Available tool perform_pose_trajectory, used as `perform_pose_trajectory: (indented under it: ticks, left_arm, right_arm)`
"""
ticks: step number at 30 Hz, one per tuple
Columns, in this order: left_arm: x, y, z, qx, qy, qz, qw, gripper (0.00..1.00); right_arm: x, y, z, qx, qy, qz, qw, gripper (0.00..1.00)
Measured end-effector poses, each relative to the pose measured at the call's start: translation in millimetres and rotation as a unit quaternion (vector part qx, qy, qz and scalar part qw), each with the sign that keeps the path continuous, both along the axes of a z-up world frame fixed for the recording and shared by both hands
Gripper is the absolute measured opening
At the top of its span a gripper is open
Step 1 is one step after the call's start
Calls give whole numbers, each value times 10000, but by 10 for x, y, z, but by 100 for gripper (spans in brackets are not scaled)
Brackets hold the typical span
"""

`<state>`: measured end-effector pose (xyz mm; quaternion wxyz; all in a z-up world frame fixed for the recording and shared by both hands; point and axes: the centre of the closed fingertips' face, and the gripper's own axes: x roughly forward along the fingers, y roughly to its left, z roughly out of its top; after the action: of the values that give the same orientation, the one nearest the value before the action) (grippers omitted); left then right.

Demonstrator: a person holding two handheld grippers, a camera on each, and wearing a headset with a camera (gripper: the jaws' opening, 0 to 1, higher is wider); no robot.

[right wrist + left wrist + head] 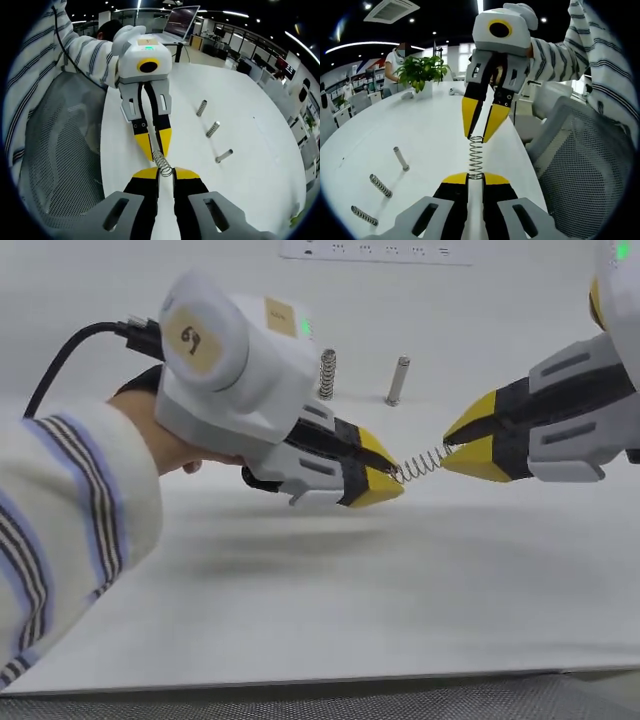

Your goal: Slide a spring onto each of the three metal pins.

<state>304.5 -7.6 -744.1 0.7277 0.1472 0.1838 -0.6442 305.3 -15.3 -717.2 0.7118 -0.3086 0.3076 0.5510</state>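
Striped sleeve [60, 530] foremost; left claw [385, 480] and right claw [455, 445] each pinch shut on one end of a spring [422, 462] above the worktop [300, 580].
Left gripper view lays out all three: two sprung pins [380, 185], one bare pin [400, 158].

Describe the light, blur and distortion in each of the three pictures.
Head view: soft even light, a faint shadow on the table, the near sleeve blurred. Left gripper view: fisheye bends the table edge, the spring is sharp. Right gripper view: same bending, bright ceiling lamps.

The spring [422, 462] and bare pin [398, 380] look metallic, the table [330, 580] matt.
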Motion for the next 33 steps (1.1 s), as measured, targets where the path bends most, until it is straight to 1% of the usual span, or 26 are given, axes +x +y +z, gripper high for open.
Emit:
perform_pose_trajectory:
  ticks: [1,2,3,7,10,15,17,19,26,30,33]
  left_arm:
    - [-14,-18,6,-32,32,-11,10000,2]
    - [-28,-32,10,-86,152,34,9998,2]
    - [-28,-40,14,-128,194,49,9997,2]
    - [-49,-64,33,-211,175,5,9996,2]
    - [-88,-80,46,-234,83,-162,9996,2]
    - [-113,-89,57,-274,34,-252,9993,2]
    - [-126,-100,73,-328,48,-266,9991,2]
    - [-136,-108,80,-358,79,-276,9989,2]
    - [-133,-139,119,-459,80,-275,9985,2]
    - [-148,-158,127,-500,140,-285,9982,2]
    - [-162,-176,122,-501,138,-316,9982,2]
  right_arm:
    - [-10,-8,2,-44,9,11,10000,7]
    - [-14,-17,3,-87,8,24,10000,7]
    - [-18,-24,6,-117,12,28,9999,7]
    - [-38,-34,44,-187,41,17,9998,7]
    - [-72,-24,63,-276,64,73,9996,7]
    - [-100,-22,77,-425,81,106,9990,7]
    - [-116,-18,103,-498,55,130,9987,7]
    - [-126,-4,129,-499,42,137,9987,7]
    - [-120,-15,171,-638,-41,141,9979,7]
    - [-132,-11,191,-689,-25,138,9975,7]
    - [-143,1,198,-691,0,132,9975,7]
